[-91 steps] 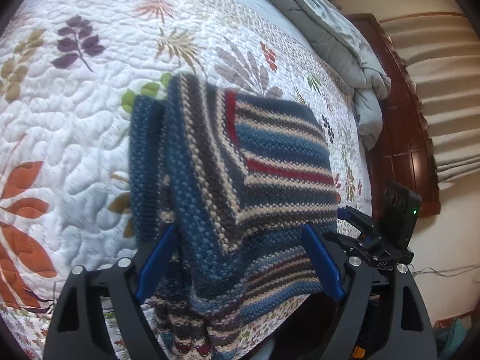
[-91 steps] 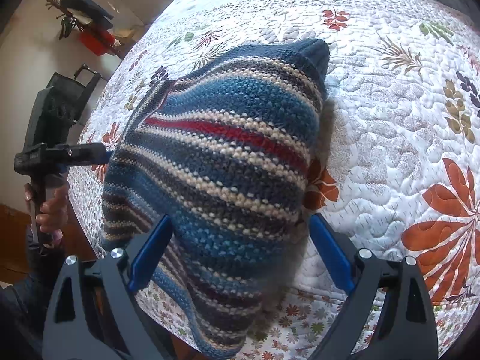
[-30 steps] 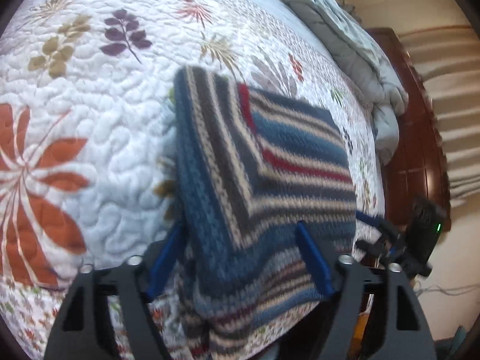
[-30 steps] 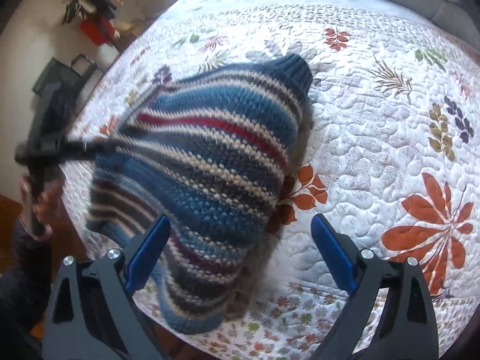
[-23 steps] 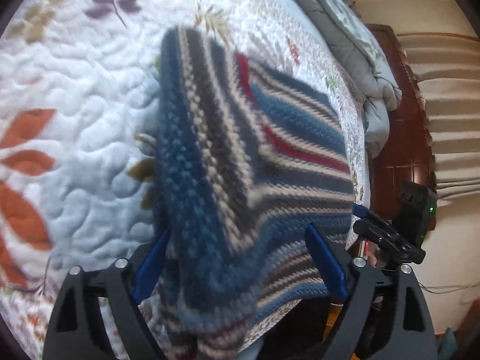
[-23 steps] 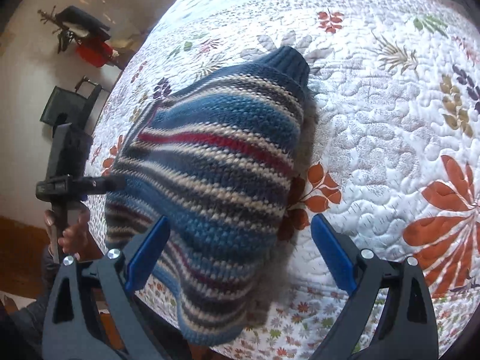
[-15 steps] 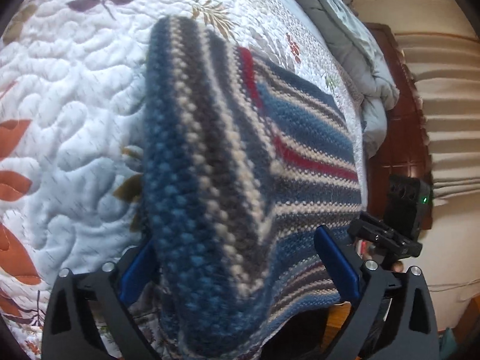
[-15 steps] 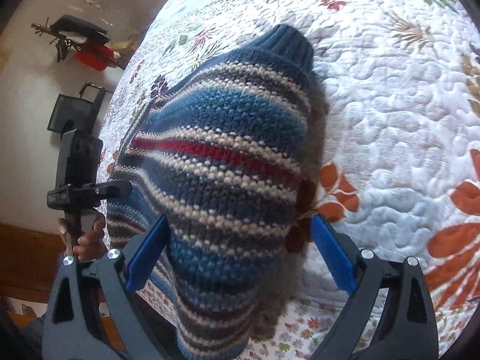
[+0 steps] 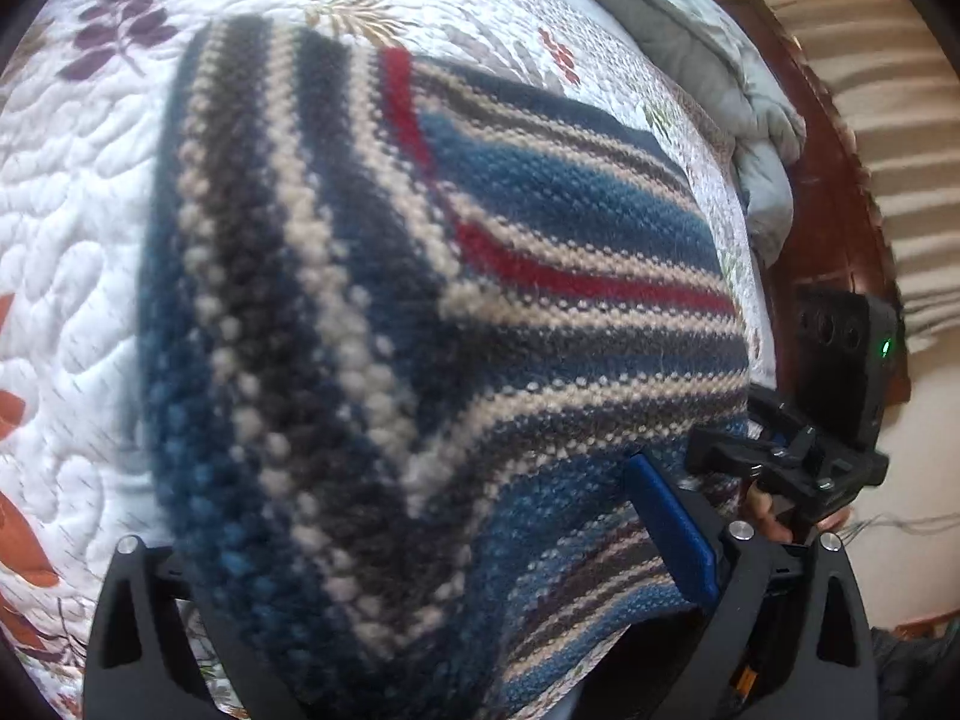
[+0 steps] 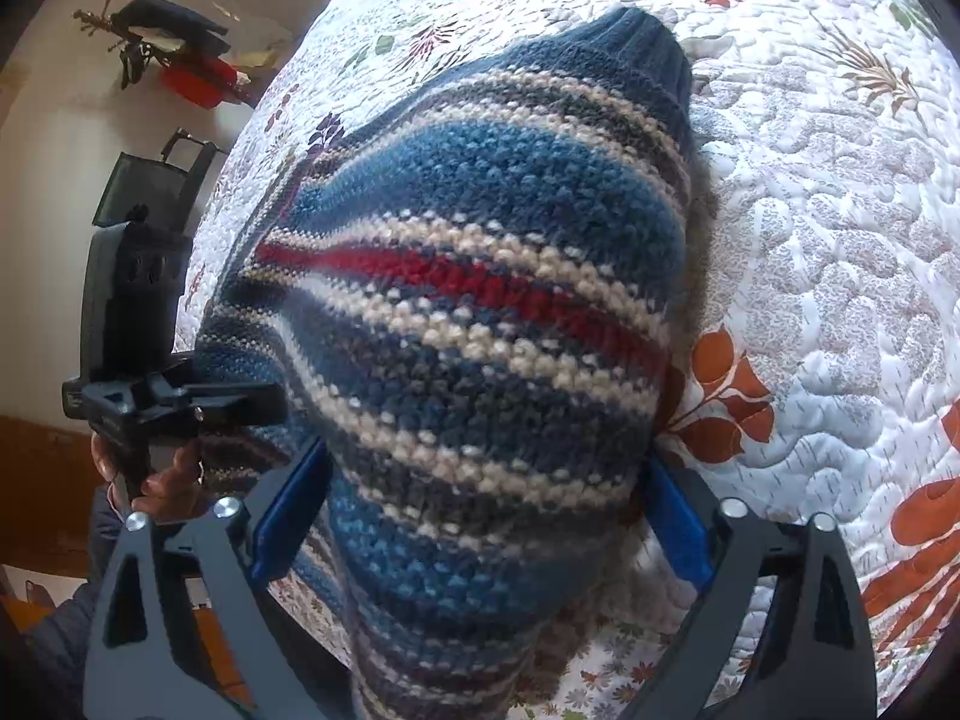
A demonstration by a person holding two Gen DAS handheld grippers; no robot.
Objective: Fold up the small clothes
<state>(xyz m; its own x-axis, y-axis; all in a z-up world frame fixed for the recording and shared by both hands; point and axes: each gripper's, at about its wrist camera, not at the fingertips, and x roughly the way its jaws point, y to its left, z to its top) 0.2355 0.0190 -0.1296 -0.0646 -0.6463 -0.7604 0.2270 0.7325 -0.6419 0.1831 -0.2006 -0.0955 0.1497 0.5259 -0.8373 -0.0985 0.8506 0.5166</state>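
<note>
A small knitted sweater (image 9: 420,312) with blue, beige, grey and red stripes lies folded on the quilted bed, its near end hanging over the bed's edge. It also fills the right wrist view (image 10: 480,348). My left gripper (image 9: 432,540) is open, its fingers straddling the sweater's near left part; the left finger is hidden under the knit. My right gripper (image 10: 480,516) is open, with a blue pad on either side of the sweater's near right part. Each gripper shows in the other's view, the right one (image 9: 786,456) and the left one (image 10: 174,402).
The bed has a white floral quilt (image 10: 840,240). A grey duvet (image 9: 720,90) is bunched against the dark wooden headboard (image 9: 840,228). A dark chair (image 10: 150,192) and a red item (image 10: 198,84) stand by the wall beyond the bed.
Both grippers have moved in closer along the sweater, which now fills more of each view. Both stay open.
</note>
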